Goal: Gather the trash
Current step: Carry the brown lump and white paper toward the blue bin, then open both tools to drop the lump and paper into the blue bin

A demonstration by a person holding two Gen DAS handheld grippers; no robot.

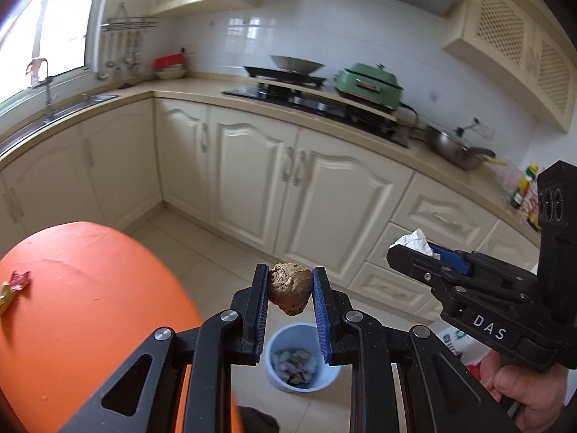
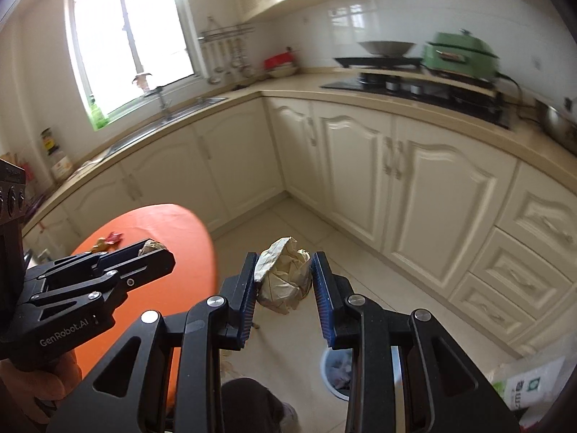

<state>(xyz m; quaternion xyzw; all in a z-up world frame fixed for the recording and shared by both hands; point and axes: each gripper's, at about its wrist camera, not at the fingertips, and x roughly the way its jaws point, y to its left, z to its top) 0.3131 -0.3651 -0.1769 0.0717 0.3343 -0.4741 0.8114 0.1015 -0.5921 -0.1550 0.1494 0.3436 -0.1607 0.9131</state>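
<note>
Right, I've got a brown, lumpy scrap (image 1: pixel 289 293) pinched between the blue pads of my left gripper (image 1: pixel 289 290), jaws pressed in on both its sides, and it hangs in the air above the pale blue bin (image 1: pixel 302 358), which shows on the floor just below and beyond the fingertips with wrappers already inside. Off to my right, the right gripper (image 1: pixel 414 252) sits beside and a little ahead, side-on, with a bit of white paper poking up out of its tip. From its own camera, my right gripper (image 2: pixel 285 274) is clamped on a crumpled paper ball (image 2: pixel 283 274), cream with some print, pads touching it left and right; the bin's rim (image 2: pixel 326 368) peeks out below, partly hidden behind the right finger. To the left of that gripper I see my left gripper (image 2: pixel 155 250) with the brown scrap showing at its tip. Left of both, the orange table (image 1: pixel 90 306) still carries a red and gold wrapper (image 1: pixel 14 287) near its far edge. Beyond everything, cream cabinets (image 1: pixel 252 180) run along the corner, with a green cooker (image 1: pixel 368 84) on the counter and a hand (image 1: pixel 530 386) gripping the right handle.
</note>
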